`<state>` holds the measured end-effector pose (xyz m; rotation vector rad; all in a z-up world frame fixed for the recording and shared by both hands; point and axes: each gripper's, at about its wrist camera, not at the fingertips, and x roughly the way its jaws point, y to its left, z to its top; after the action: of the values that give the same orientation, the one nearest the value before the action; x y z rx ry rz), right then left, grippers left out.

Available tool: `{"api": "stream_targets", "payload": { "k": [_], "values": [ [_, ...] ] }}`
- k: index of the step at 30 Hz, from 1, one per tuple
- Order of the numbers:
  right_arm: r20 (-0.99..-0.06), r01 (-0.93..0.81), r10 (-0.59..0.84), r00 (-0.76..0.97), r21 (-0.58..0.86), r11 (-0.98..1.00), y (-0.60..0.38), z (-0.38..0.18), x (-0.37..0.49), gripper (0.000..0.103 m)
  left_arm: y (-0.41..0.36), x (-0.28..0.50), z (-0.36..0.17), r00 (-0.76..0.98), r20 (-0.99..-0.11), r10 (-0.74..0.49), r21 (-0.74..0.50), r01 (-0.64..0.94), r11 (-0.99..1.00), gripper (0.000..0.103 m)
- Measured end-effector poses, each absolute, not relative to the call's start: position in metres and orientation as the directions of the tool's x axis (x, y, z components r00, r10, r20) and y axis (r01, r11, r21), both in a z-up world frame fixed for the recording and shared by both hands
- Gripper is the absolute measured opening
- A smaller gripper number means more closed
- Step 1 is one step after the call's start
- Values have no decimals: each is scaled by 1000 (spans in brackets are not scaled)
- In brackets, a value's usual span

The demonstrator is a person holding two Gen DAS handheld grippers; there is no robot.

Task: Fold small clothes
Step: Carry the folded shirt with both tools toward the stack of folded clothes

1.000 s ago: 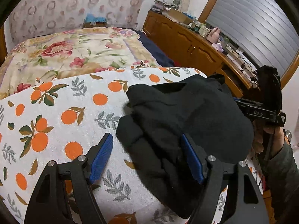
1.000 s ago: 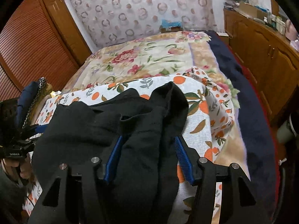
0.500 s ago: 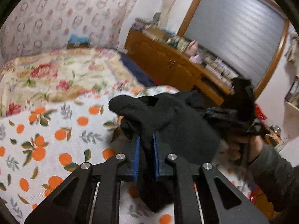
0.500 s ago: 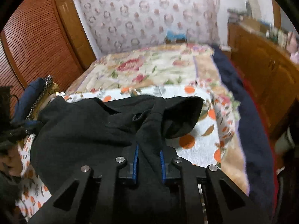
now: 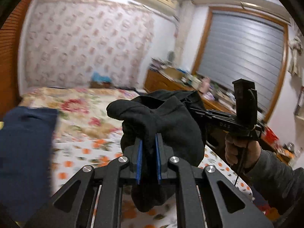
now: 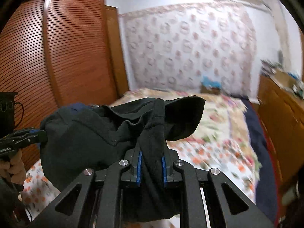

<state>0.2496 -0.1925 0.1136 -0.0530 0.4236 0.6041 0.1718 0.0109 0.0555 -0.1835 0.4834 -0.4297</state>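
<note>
A small black garment hangs in the air above the bed, bunched and sagging between both grippers. My left gripper is shut on one edge of it, the cloth pinched between the blue pads. My right gripper is shut on another edge of the black garment, a flap of which sticks out to the right. In the left wrist view the right gripper reaches into the cloth from the right, held by a hand. The right wrist view shows the left gripper at the cloth's left end.
Below lies a sheet with an orange print on a floral bedspread. A dark blue cloth is close at the left. A wooden dresser with clutter stands right of the bed, a slatted wardrobe left.
Both grippers closed on the black garment and lifted it off the sheet. Both views have tipped upward, so more wall and window show.
</note>
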Motion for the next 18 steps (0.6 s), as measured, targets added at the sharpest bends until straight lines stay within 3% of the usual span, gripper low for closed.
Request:
{"api": "stream_targets", "payload": {
  "k": [6, 10, 18],
  "values": [
    [-367, -696, 658, 657, 39, 717, -95, 148, 273, 15, 93, 136, 63, 893, -368, -259, -261, 168, 950, 13],
    [-388, -761, 688, 614, -59, 646, -12, 166, 303, 15, 139, 116, 53, 920, -353, -170, -301, 61, 952, 13],
    [-489, -824, 681, 545, -162, 544, 134, 153, 370, 15, 190, 112, -11, 890, -453, -49, -346, -125, 930, 10]
  ]
}}
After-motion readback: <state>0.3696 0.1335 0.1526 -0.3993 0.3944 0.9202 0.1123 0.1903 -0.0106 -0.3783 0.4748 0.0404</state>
